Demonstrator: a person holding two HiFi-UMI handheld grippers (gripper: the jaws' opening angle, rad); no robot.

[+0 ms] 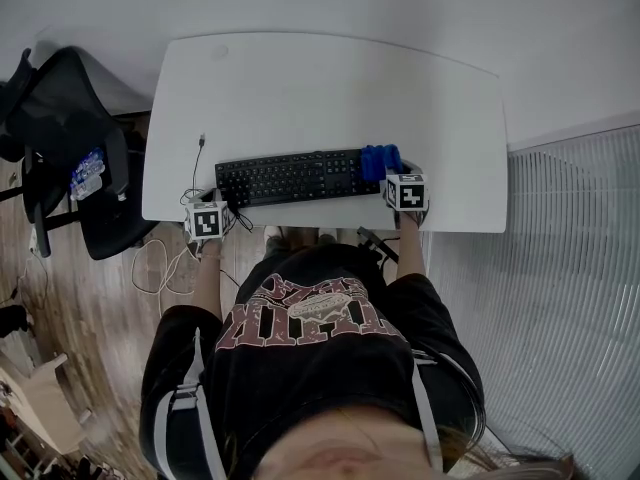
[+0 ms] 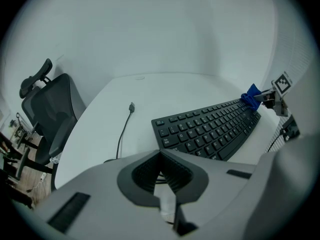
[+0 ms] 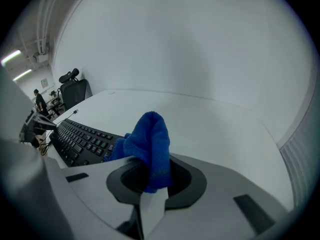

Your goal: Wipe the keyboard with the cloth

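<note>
A black keyboard [image 1: 290, 177] lies along the front of the white desk [image 1: 330, 88]; it also shows as the keyboard [image 2: 207, 129] and the keyboard [image 3: 82, 141]. My right gripper [image 3: 150, 171] is shut on a blue cloth [image 3: 147, 144], which bunches upward between the jaws. In the head view the cloth [image 1: 379, 160] sits at the keyboard's right end, just ahead of the right gripper [image 1: 404, 190]. My left gripper [image 2: 160, 171] hangs at the desk's front left corner, jaws together with nothing held. The left gripper [image 1: 205, 219] is beside the keyboard's left end.
A thin black cable [image 2: 122, 131] with a USB plug trails across the desk left of the keyboard. A black office chair [image 1: 70, 148] stands left of the desk. A white radiator-like panel [image 1: 560, 298] runs along the right. Cables [image 1: 160, 263] hang below the desk's front left.
</note>
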